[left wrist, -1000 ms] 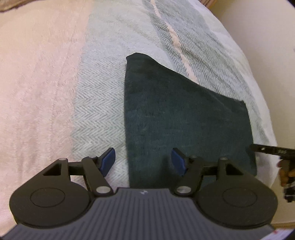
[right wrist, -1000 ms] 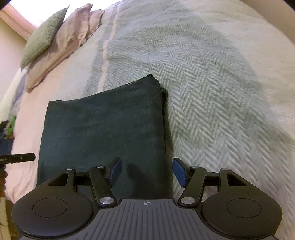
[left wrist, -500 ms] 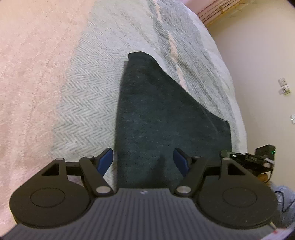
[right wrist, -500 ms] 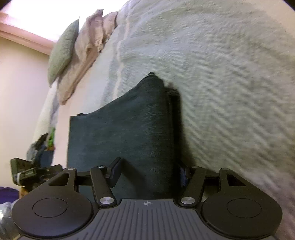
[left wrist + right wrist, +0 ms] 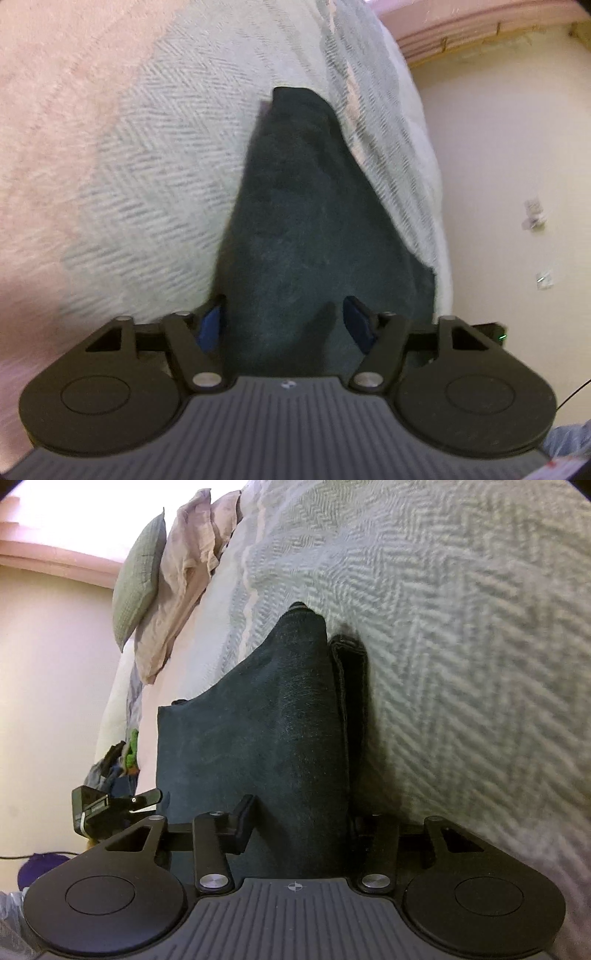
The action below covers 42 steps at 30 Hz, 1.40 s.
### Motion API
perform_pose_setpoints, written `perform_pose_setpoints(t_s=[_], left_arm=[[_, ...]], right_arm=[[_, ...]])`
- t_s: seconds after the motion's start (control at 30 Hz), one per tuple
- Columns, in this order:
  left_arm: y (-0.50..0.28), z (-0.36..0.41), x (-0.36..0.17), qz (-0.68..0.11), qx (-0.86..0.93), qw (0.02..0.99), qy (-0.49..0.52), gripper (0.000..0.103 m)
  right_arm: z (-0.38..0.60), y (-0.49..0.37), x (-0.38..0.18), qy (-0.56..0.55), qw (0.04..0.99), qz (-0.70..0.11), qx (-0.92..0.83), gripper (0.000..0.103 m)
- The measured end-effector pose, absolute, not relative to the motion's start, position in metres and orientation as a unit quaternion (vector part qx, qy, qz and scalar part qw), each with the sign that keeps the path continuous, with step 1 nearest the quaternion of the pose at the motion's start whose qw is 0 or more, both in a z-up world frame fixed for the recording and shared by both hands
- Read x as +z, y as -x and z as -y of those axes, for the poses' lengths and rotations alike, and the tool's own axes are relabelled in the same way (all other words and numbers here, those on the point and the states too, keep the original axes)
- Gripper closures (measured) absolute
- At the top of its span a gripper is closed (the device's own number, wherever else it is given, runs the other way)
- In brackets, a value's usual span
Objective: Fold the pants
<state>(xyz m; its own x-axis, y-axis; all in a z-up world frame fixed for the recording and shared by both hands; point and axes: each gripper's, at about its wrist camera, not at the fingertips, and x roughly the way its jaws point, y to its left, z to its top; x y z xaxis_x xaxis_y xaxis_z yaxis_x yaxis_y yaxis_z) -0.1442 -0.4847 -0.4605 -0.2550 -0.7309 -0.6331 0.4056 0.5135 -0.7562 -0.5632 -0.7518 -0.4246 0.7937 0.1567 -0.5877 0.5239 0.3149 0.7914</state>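
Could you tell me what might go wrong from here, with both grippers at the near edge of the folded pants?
The pants lie close to the bed's edge, so a pull could drag them off. At their right side a lower layer sticks out; the right gripper might catch only some layers and undo the fold. The left gripper straddles the pants' left edge and may pinch the blanket too.

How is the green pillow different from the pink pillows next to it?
The green pillow is grey-green, while the pink pillows are pale pink. The green pillow looks smooth and puffed up; the pink pillows look crumpled and wrinkly. The green pillow stands nearest the wall, with the pink pillows leaning behind it. Both sit at the head of the bed.
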Motion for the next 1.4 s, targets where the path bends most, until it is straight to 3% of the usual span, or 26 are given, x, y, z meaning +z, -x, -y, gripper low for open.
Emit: perform_pose_setpoints(t_s=[0.07,0.23,0.43,0.83,1.4], left_arm=[[0.146,0.492,-0.463,-0.631,-0.479,0.598,0.122,0.059],[0.152,0.496,-0.457,-0.618,-0.489,0.610,0.086,0.074],[0.169,0.510,-0.421,-0.582,-0.497,0.643,0.019,0.091],[0.182,0.535,-0.357,-0.541,-0.502,0.675,0.005,0.094],[0.106,0.720,-0.340,-0.506,-0.535,0.677,0.005,0.094]], right_arm=[[0.750,0.559,-0.427,-0.577,0.754,-0.288,-0.124,0.059],[0.747,0.563,-0.425,-0.582,0.755,-0.273,-0.131,0.067],[0.742,0.559,-0.406,-0.560,0.764,-0.279,-0.154,0.085],[0.757,0.551,-0.351,-0.540,0.778,-0.270,-0.174,0.087],[0.937,0.515,-0.333,-0.515,0.798,-0.242,-0.198,0.087]])
